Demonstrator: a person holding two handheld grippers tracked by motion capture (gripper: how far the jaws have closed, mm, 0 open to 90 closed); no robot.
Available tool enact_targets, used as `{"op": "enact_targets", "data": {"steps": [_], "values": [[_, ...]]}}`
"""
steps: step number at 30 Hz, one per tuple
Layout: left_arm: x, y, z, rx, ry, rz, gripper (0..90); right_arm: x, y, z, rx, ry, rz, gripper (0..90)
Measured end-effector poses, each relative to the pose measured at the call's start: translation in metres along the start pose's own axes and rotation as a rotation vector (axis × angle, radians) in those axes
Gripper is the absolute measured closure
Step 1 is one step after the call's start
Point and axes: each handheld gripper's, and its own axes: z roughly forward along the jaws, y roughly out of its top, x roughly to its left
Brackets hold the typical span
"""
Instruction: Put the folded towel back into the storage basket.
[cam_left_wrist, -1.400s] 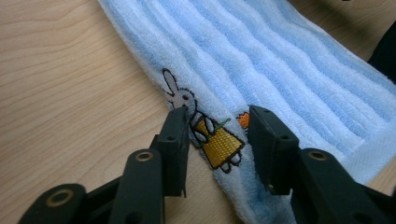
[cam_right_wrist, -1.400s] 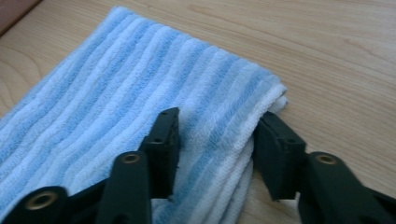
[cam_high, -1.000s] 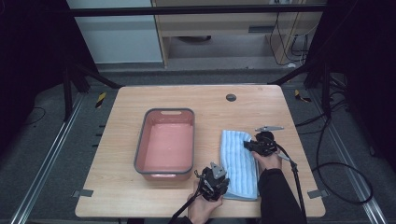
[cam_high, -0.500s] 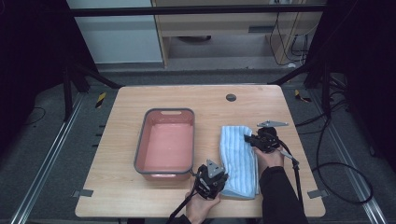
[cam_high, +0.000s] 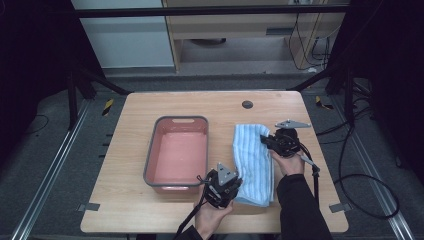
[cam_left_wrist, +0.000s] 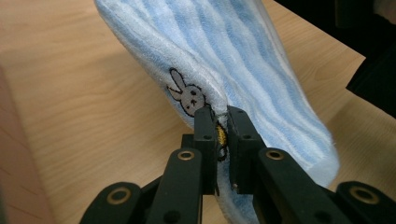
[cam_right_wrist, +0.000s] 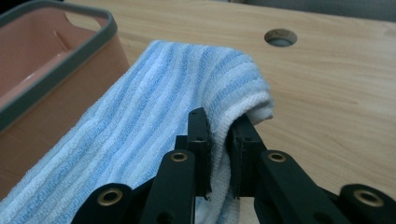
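A blue-and-white striped towel (cam_high: 252, 160) lies folded lengthwise on the wooden table (cam_high: 130, 130), right of a pink bin. My left gripper (cam_high: 231, 186) is shut on the towel's near corner, where a small rabbit picture (cam_left_wrist: 189, 95) shows on the cloth (cam_left_wrist: 243, 60). The corner hangs lifted off the table. My right gripper (cam_high: 266, 141) is shut on the towel's far right edge, and the cloth (cam_right_wrist: 154, 107) bunches between its jaws (cam_right_wrist: 219, 126). Both jaws pinch only thin fabric.
A pink bin with a grey rim (cam_high: 150, 155) stands left of the towel, seen also as the bin (cam_right_wrist: 56, 51) close beside the cloth. A round cable hole (cam_high: 247, 104) sits near the table's far edge. A cable (cam_high: 360, 185) trails off the right side.
Both grippers have risen with the towel's right edge in them, and the towel has folded narrower, its right side lifted toward the left.
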Motion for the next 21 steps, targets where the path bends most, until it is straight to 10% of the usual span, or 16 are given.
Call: {"op": "enact_targets", "data": {"steps": [21], "values": [[0.026, 0.035, -0.049, -0.064, 0.039, 0.026, 83.4, 0.037, 0.062, -0.022, -0.099, 0.001, -0.059, 81.0]]}}
